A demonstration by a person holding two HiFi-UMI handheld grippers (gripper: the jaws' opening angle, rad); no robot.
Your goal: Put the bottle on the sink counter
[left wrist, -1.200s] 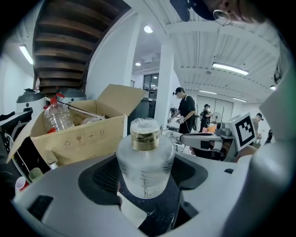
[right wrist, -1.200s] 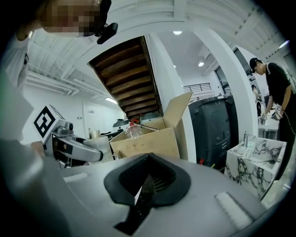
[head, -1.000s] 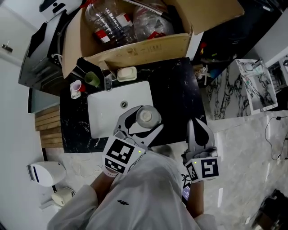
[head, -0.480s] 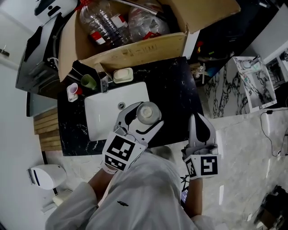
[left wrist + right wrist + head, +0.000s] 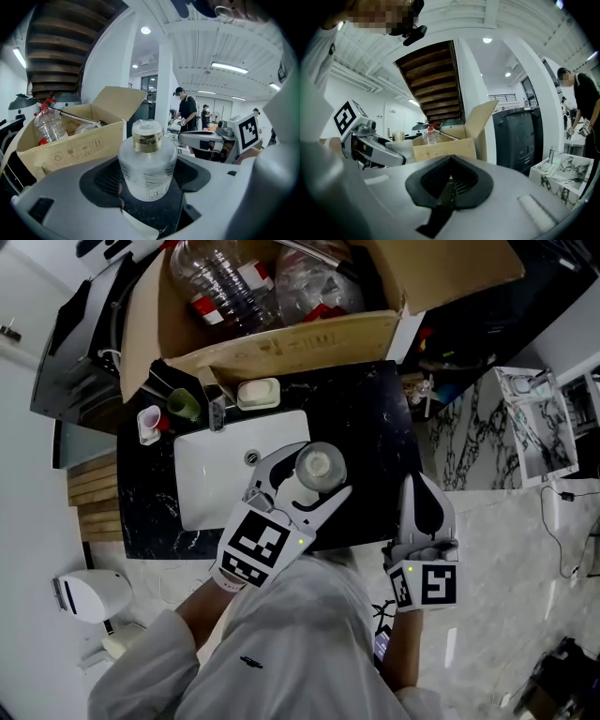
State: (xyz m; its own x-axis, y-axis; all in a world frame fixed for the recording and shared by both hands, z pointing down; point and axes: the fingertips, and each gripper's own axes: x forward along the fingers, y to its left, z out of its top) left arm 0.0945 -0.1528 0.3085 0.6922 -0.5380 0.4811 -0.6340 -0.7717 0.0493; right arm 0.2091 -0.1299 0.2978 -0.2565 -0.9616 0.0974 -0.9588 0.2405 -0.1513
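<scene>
A frosted glass bottle (image 5: 316, 468) with a gold cap stands upright between the jaws of my left gripper (image 5: 305, 482), which is shut on it. It is over the right rim of the white basin (image 5: 217, 472), where the black marble sink counter (image 5: 367, 432) begins. Whether its base touches the counter is hidden. The left gripper view shows the bottle (image 5: 147, 161) close up, pinched in the left gripper (image 5: 148, 183). My right gripper (image 5: 424, 507) hovers off the counter's front right corner, shut and empty, as the right gripper (image 5: 449, 180) shows in its own view.
A big cardboard box (image 5: 281, 341) of plastic bottles stands behind the sink. A soap dish (image 5: 257, 393), a faucet (image 5: 217, 414), a green cup (image 5: 185, 406) and a small pink-and-white cup (image 5: 150, 424) sit along the counter's back left. A marble-patterned stand (image 5: 511, 423) is at the right.
My left gripper has carried the bottle a little right and farther in, from over the basin toward its right rim. The right gripper has barely moved.
</scene>
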